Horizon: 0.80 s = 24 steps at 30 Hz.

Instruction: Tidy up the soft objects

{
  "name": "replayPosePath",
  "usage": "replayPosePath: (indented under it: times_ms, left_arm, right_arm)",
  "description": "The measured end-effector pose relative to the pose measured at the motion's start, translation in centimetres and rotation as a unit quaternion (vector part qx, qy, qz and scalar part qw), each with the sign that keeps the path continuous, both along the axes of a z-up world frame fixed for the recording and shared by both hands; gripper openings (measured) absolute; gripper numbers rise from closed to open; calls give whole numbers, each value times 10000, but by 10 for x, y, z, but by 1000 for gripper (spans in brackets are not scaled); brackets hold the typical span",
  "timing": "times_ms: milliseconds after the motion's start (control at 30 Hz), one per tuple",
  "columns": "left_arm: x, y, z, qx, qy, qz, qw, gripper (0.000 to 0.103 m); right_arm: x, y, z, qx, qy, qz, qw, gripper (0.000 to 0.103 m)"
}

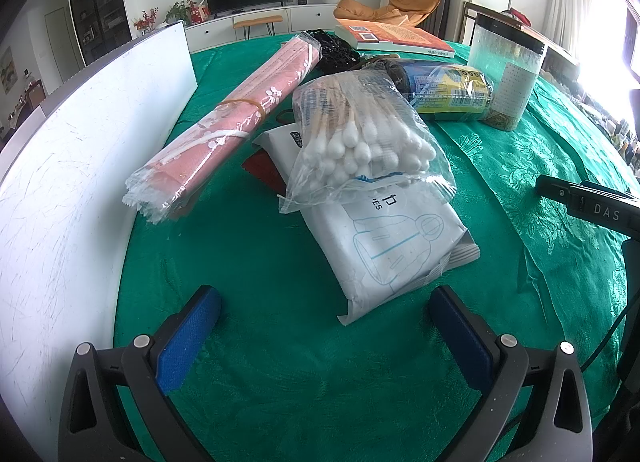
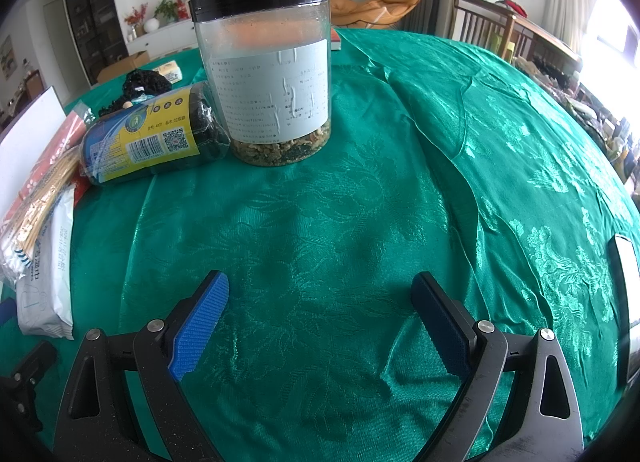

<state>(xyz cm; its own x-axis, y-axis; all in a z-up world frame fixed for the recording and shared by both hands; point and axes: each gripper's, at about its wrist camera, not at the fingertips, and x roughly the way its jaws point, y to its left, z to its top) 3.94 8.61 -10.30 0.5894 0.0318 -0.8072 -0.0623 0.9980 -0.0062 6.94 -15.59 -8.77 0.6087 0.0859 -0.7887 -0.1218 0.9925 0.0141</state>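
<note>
Both grippers – left gripper (image 1: 324, 326) and right gripper (image 2: 320, 318) – are spread and hold nothing. Bare green tablecloth (image 2: 400, 201) lies right of the jar (image 2: 264, 73); left of it, the cotton-swab bag (image 1: 360, 141) lies on the white packet (image 1: 400, 246).

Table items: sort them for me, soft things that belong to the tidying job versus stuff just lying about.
Belongs to the job:
- cotton swab bag
- white wipes pack
- pink rolled cloth in plastic
- bin-bag roll
- black mesh item

Just lying about:
- clear jar with black lid
- orange book
- white board
</note>
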Motion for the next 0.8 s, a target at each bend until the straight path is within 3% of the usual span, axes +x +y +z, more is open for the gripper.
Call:
replayPosePath:
  times_ms: [800]
  left_arm:
    - [0,0,0,2,-1,6,10000,103]
  right_arm:
    - [1,-1,2,1,1,-1,10000,95]
